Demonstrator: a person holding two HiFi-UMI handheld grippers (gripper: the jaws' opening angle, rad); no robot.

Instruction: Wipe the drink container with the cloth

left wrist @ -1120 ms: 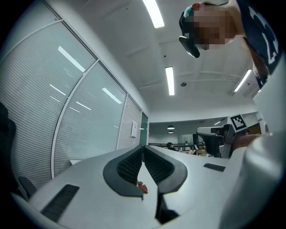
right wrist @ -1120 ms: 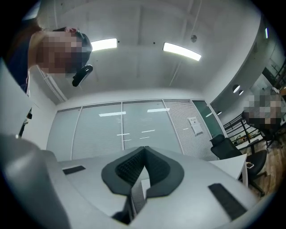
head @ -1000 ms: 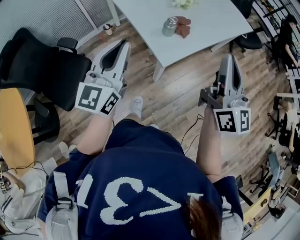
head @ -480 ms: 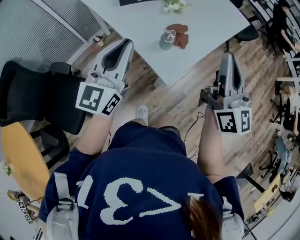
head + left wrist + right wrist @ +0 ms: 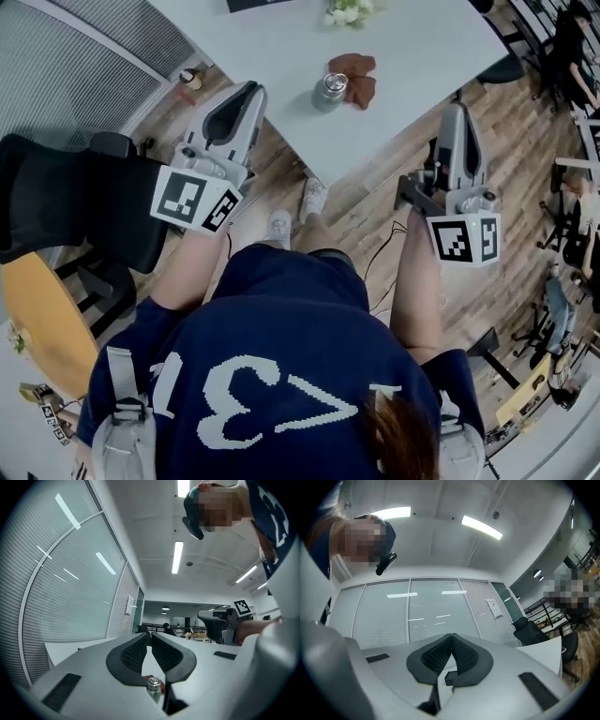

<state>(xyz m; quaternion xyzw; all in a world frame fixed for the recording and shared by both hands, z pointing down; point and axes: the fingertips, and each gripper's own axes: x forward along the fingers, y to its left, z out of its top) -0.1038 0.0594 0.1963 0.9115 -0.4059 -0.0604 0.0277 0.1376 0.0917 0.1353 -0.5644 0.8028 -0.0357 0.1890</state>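
The drink container (image 5: 330,92), a small clear jar with a silver lid, stands on the white table (image 5: 272,47) in the head view. The brown cloth (image 5: 357,75) lies crumpled right beside it, on its far right side. My left gripper (image 5: 250,88) is shut and empty, its tips over the table's near edge, left of the jar. My right gripper (image 5: 454,112) is shut and empty too, over the wooden floor to the right of the table. In the gripper views the left jaws (image 5: 150,633) and right jaws (image 5: 452,634) meet at their tips with nothing between them.
A black office chair (image 5: 66,206) stands at the left, with an orange round table (image 5: 28,328) behind it. A slatted glass wall (image 5: 84,56) runs at the upper left. White flowers (image 5: 344,11) sit on the table's far part. Chairs and a seated person (image 5: 572,37) are at the right.
The person has stepped towards the table, so the table, jar and cloth now lie nearer the grippers. Both grippers moved forward with the body and stayed shut.
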